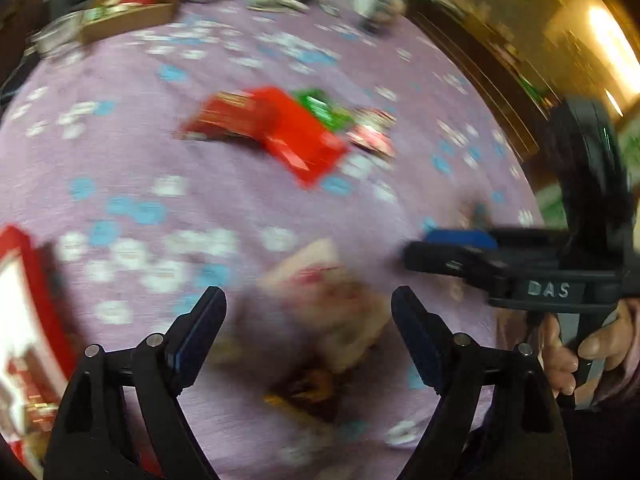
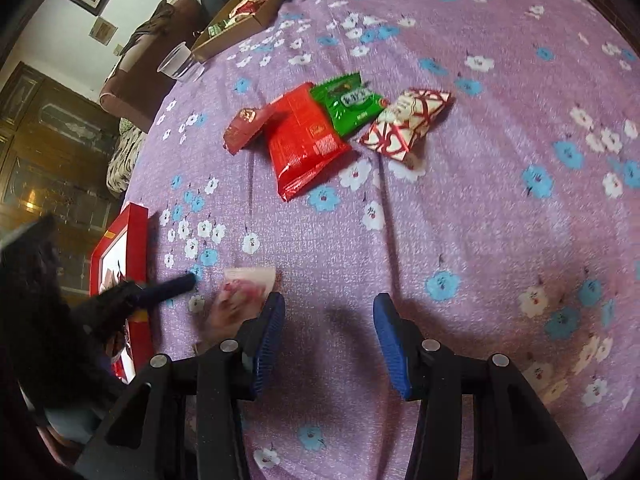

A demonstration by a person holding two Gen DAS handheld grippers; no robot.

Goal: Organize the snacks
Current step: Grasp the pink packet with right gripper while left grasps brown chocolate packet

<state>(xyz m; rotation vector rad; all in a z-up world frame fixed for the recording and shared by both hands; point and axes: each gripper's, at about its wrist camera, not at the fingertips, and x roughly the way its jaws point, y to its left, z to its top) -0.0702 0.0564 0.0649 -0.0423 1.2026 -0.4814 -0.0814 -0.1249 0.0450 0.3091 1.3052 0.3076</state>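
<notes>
The left gripper (image 1: pixel 308 320) points down with its jaws wide apart. The right gripper (image 2: pixel 329 336) points down too, jaws half apart, holding nothing.

The view is motion-blurred. The left gripper (image 1: pixel 308 328) has its fingers (image 1: pixel 200 332) spread wide above a pale pink snack packet (image 1: pixel 320 292) lying on the purple flowered cloth of the bench (image 1: pixel 200 160), not touching it. Farther off lie a red packet (image 1: pixel 280 128) and a green packet (image 1: pixel 320 108), overlapping. At right, a hand (image 1: pixel 580 352) holds the right gripper (image 1: pixel 440 256). A red box (image 1: pixel 28 320) sits at left.
</notes>
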